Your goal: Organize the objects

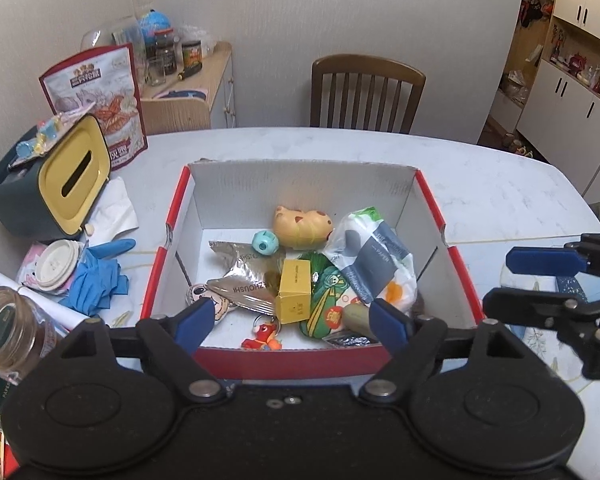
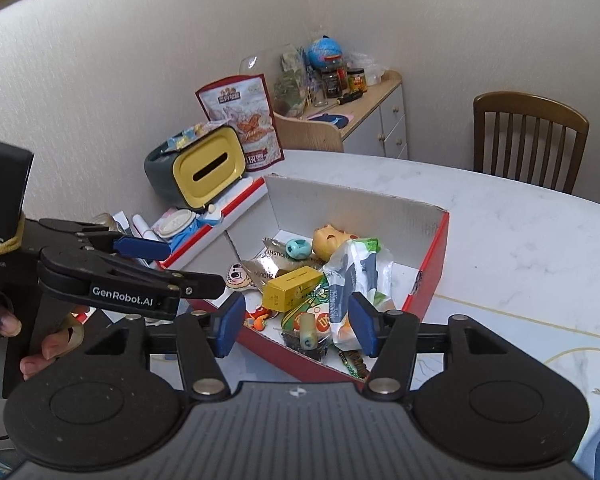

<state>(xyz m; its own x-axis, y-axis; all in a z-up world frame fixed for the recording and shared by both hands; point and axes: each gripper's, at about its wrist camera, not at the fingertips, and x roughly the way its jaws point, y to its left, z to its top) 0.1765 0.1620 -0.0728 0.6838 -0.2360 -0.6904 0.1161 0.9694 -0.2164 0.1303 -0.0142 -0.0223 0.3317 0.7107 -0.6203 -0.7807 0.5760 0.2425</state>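
While both grippers are hovering near the red box (image 1: 284, 360), nothing is sitting between their fingers. Left gripper (image 1: 292, 320) and right gripper (image 2: 296, 322) are both gaping wide.

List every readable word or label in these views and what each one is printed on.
"GenRobot.AI": side of the left gripper.
"ZHOUSHI": silver foil packet in the red box.
"PAPER": grey-and-white tissue pack.
"DAS", partly cut off: left gripper's handle body.
Red snack bag characters and yellow carton print: too blurred to read.
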